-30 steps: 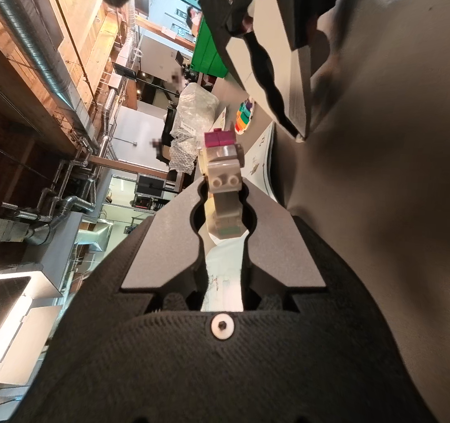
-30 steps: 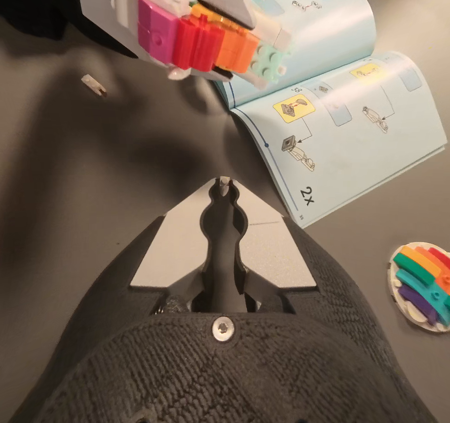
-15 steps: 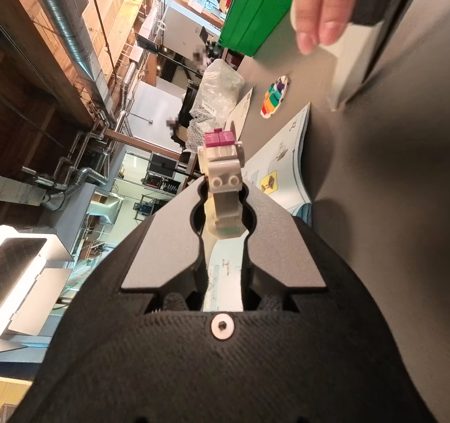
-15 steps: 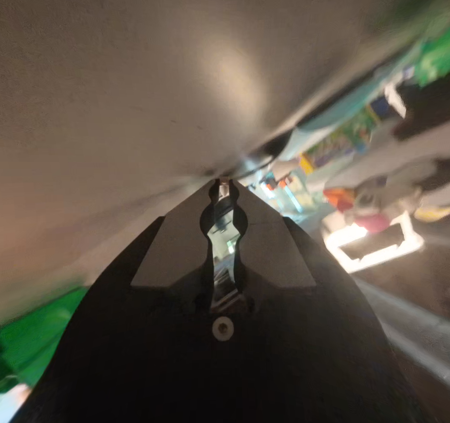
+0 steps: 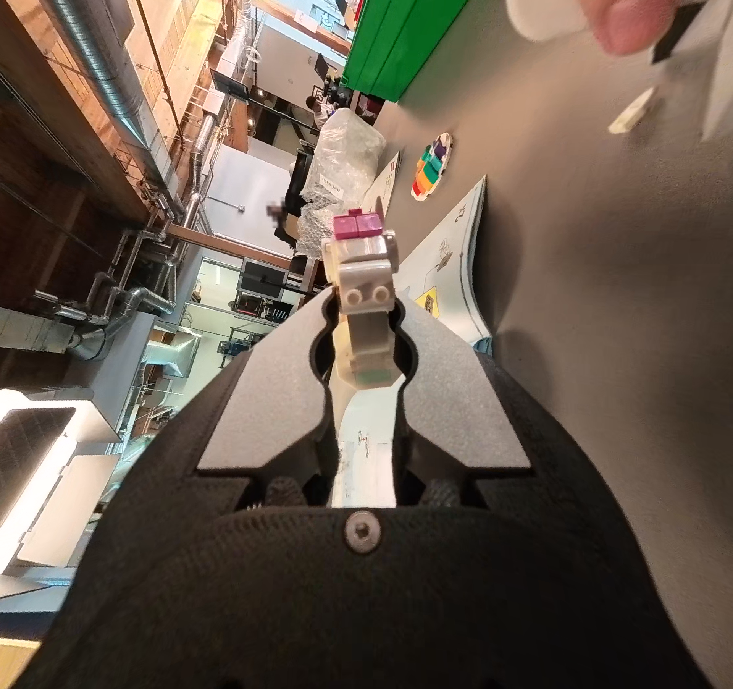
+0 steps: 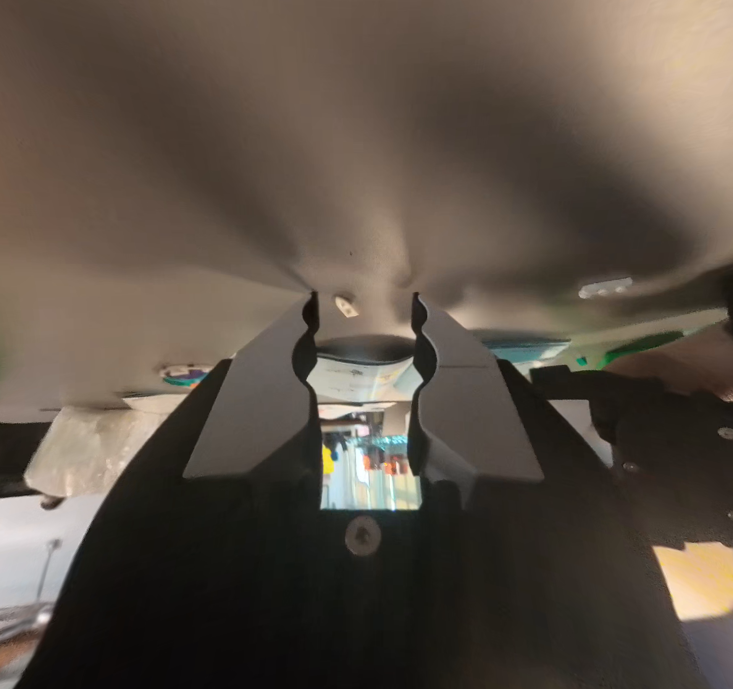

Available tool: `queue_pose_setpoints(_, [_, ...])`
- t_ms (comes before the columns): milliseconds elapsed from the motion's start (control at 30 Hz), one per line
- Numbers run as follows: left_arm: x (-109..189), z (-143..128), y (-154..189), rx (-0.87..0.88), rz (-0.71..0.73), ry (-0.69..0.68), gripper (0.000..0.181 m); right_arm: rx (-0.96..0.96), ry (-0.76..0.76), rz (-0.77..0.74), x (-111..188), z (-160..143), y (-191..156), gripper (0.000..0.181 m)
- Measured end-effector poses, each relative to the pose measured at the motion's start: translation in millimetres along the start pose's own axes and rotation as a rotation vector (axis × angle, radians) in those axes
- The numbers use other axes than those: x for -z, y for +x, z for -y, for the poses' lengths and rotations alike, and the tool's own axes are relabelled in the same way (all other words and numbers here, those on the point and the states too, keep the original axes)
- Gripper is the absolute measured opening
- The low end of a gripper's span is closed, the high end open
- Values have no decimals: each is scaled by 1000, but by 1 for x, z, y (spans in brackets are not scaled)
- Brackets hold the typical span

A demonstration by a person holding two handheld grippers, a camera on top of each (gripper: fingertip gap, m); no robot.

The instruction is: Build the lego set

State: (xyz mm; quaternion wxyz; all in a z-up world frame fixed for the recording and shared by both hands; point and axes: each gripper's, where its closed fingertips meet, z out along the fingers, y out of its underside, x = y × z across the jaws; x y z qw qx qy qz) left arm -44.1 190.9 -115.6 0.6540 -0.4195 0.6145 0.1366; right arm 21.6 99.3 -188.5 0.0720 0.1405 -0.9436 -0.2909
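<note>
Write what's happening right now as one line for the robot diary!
left gripper: shut on lego build | right gripper: open, empty | small white piece: on table, between right fingertips

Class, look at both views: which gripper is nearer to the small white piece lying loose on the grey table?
Right. The right gripper hangs open right by the small white piece; the left gripper, clamping the lego assembly, is farther off.

Parted right tongs (image 6: 363,295) near a blurry, perhaps white piece (image 6: 346,306)

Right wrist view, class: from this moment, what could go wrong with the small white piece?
1. The right gripper is open around the small white piece on the grey table; the blur suggests motion, so closing may miss or flick it.
2. The left gripper clamps the lego assembly sideways; a bump could shift it.
</note>
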Motion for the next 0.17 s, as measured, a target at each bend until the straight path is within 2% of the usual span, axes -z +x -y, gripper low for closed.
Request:
queue_pose_setpoints(100, [1, -1, -2, 8, 6, -4, 24, -171, 53, 11, 11, 2, 3, 52])
queue_pose_setpoints(167, [1, -2, -3, 15, 10, -7, 24, -476, 105, -5, 20, -1, 7, 54])
